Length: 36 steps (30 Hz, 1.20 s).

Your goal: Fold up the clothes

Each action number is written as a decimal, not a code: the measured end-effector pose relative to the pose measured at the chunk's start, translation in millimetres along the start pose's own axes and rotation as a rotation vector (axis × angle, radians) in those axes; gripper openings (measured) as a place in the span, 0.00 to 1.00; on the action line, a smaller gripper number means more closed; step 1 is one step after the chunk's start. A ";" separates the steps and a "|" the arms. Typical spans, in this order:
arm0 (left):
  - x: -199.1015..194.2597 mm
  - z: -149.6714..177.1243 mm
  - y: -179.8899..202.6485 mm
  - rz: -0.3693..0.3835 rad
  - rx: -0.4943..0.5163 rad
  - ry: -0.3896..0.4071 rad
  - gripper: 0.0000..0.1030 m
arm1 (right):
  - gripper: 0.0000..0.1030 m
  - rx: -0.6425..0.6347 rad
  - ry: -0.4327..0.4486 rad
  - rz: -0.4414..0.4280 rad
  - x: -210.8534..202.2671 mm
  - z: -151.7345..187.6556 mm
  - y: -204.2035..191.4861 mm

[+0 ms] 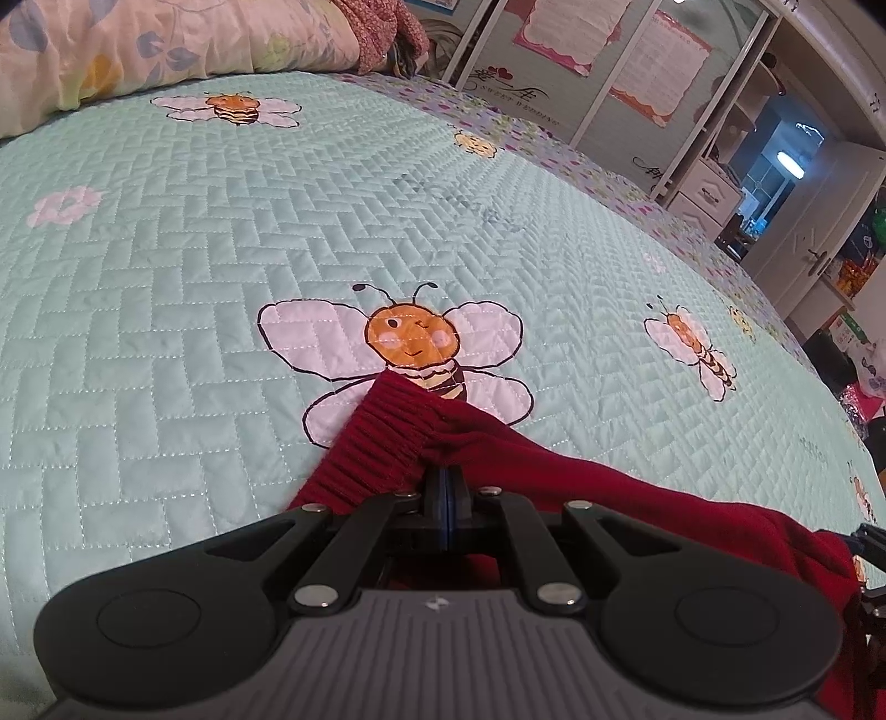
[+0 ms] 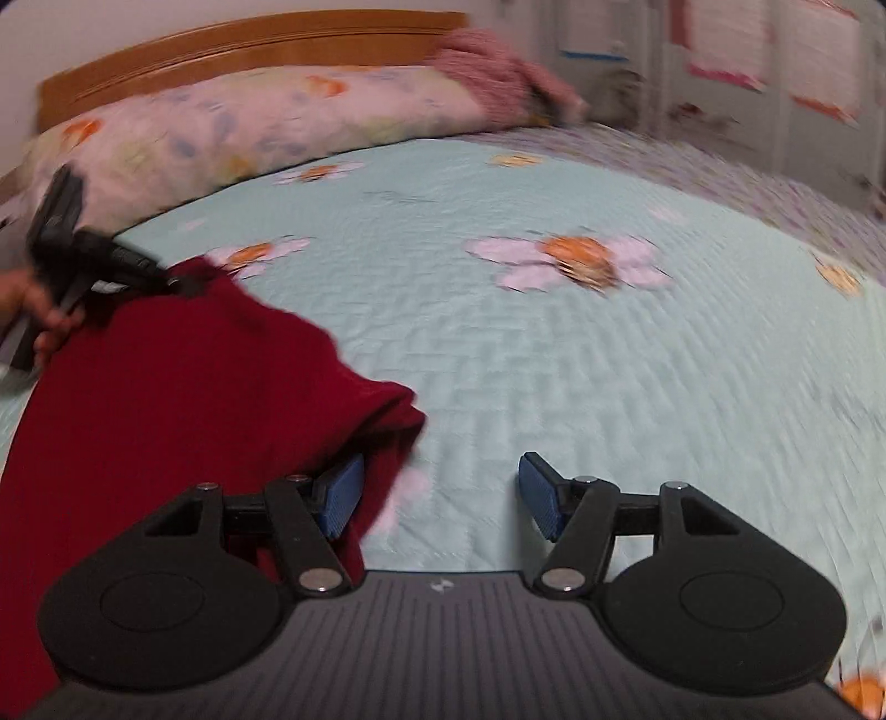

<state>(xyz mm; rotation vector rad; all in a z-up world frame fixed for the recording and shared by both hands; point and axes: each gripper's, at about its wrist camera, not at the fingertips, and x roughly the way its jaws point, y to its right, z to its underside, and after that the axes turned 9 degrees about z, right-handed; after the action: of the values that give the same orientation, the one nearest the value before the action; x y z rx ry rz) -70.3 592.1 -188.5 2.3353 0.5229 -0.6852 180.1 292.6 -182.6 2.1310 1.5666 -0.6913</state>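
Mint-green quilted bedspread printed with bees and flowers (image 1: 183, 310) fills the left wrist view; a floral pillow (image 1: 166, 44) lies at its far edge, and a wardrobe with pink posters and an open door stand at right. Left gripper (image 1: 447, 487) is clamped on the dark red knit garment (image 1: 581, 487) just behind its ribbed cuff, which lies on the spread. Right wrist view, blurred: wooden headboard (image 2: 249, 50) behind the pillow. Right gripper (image 2: 437, 493) stands wide apart, its left pad against the garment's edge and nothing pinched. Garment bunched; folding judged early, most remains.
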 end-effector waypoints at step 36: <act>-0.2 -0.1 -3.7 0.020 -0.009 0.000 0.04 | 0.25 0.381 -0.053 -0.071 1.5 6.7 1.8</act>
<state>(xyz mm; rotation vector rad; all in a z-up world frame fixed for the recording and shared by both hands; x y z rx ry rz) -72.4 594.8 -190.0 2.3294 0.5005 -0.6724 181.2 289.3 -188.8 2.3022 1.5899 -1.1394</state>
